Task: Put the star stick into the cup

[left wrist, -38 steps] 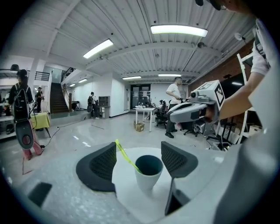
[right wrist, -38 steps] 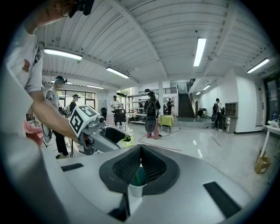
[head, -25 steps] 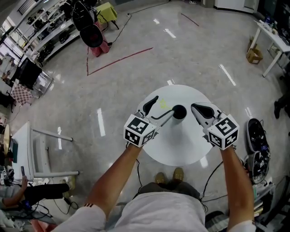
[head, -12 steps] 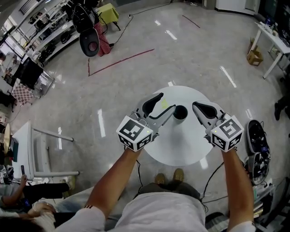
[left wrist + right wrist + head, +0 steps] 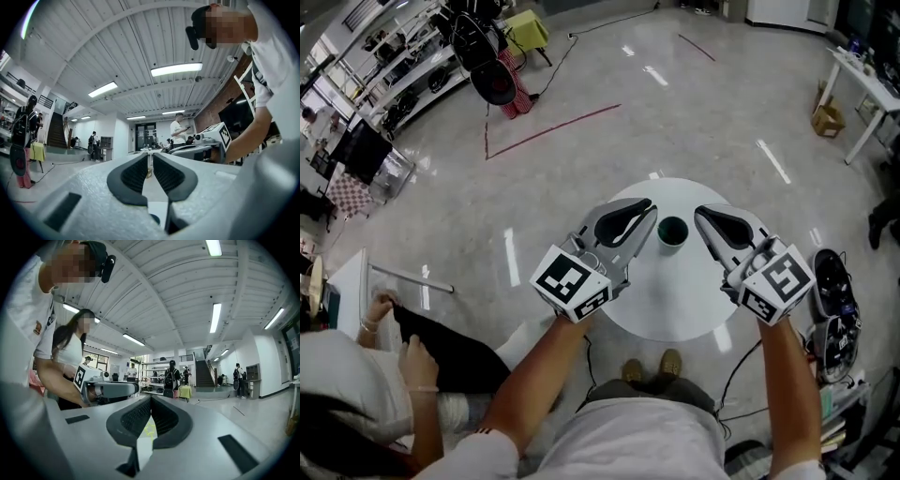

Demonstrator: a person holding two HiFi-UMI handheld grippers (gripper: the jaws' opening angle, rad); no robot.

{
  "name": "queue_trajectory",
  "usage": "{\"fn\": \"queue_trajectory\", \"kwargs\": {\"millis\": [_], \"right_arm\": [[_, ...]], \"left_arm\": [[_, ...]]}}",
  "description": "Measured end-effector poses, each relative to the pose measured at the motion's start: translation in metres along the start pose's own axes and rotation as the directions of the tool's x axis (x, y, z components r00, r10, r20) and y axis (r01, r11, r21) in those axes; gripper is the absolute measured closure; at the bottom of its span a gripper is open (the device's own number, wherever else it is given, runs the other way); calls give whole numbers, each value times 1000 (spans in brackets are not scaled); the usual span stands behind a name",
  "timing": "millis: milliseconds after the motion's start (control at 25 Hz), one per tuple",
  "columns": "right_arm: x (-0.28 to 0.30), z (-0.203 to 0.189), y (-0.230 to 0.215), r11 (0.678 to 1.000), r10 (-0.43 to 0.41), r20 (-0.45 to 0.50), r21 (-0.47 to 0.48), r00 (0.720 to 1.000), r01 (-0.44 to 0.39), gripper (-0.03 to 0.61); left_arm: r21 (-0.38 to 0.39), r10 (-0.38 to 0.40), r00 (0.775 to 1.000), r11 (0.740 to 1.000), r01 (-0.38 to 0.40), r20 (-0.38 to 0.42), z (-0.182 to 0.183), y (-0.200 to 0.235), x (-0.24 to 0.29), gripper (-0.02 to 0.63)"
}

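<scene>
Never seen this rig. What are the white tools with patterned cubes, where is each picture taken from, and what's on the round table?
No robot: a person holds a two-jaw gripper in each hand, the left gripper and the right gripper; the cubes belong to them. One picture comes from a camera on the person's head; the other two from cameras riding on each gripper, looking along its jaws. On the round white table stands a dark cup. The right gripper's jaws meet at the tips; a yellowish star shows through the gap behind them. The left gripper's jaws are closing, with a slim gap; I see no stick between them.
</scene>
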State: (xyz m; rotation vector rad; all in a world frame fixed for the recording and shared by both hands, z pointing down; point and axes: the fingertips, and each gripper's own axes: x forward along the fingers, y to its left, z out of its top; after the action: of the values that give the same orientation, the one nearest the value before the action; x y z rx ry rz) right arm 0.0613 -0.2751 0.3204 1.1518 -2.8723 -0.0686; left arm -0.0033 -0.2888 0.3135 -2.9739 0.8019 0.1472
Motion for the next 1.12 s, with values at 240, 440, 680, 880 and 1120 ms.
{"fn": "queue_trajectory", "kwargs": {"millis": [240, 440, 680, 880, 1120], "right_arm": [[-13, 23, 12, 1000, 3, 62, -9, 998, -3, 566], [-24, 38, 22, 1000, 7, 112, -20, 994, -5, 566], [-35, 53, 31, 1000, 7, 150, -23, 989, -4, 566], [-45, 57, 43, 999, 16, 158, -42, 987, -10, 567], [-55, 54, 50, 999, 14, 161, -43, 987, -7, 568]], "left_arm": [[2, 10, 999, 1000, -10, 39, 21, -13, -7, 584], [-3, 5, 998, 1000, -5, 65, 30, -26, -14, 595], [-11, -1, 995, 1000, 2, 95, 43, -35, -22, 598], [-5, -9, 994, 1000, 9, 108, 49, -45, -28, 598], [1, -13, 993, 1000, 13, 119, 53, -54, -34, 598]]}}
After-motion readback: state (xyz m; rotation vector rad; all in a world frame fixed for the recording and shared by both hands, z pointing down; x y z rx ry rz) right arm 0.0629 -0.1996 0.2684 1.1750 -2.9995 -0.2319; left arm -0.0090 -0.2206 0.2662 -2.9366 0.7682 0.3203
